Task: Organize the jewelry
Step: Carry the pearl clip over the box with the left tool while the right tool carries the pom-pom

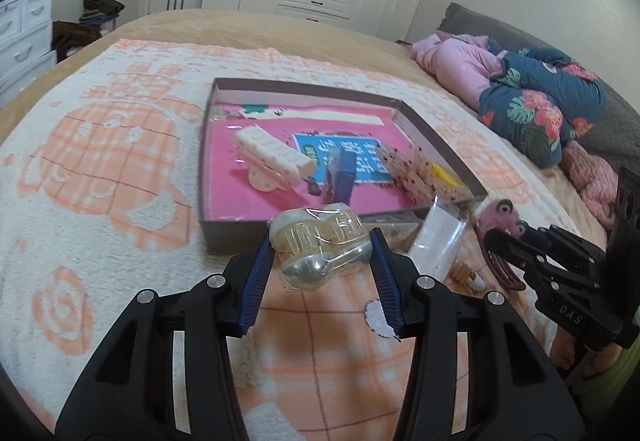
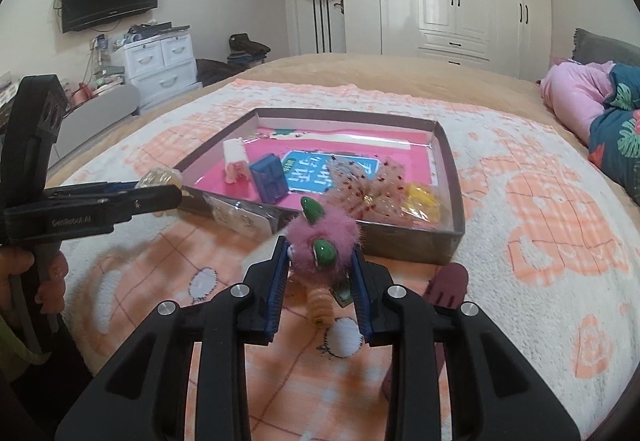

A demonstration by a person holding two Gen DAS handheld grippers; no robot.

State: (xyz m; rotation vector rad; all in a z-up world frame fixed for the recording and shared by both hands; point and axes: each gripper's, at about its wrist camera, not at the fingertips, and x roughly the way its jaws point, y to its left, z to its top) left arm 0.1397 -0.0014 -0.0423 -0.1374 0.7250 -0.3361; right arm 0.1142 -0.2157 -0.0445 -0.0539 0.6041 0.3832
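Lying on the towel-covered bed (image 1: 120,169), the flat box (image 1: 436,137) already has clips and bows inside. Right by its near wall, the left gripper (image 1: 320,241) squeezes a bagged clear hair clip (image 1: 320,245), and the right gripper (image 2: 320,257) squeezes a fuzzy pink hair clip (image 2: 320,237). I think the shiny bag could slip out, or the dangling clip could bump the wall and fall outside.

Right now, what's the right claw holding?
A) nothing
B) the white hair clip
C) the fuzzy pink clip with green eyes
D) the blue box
C: in the right wrist view the right claw is closed on the fuzzy pink clip, above the blanket and in front of the tray; the blue box lies inside the tray.
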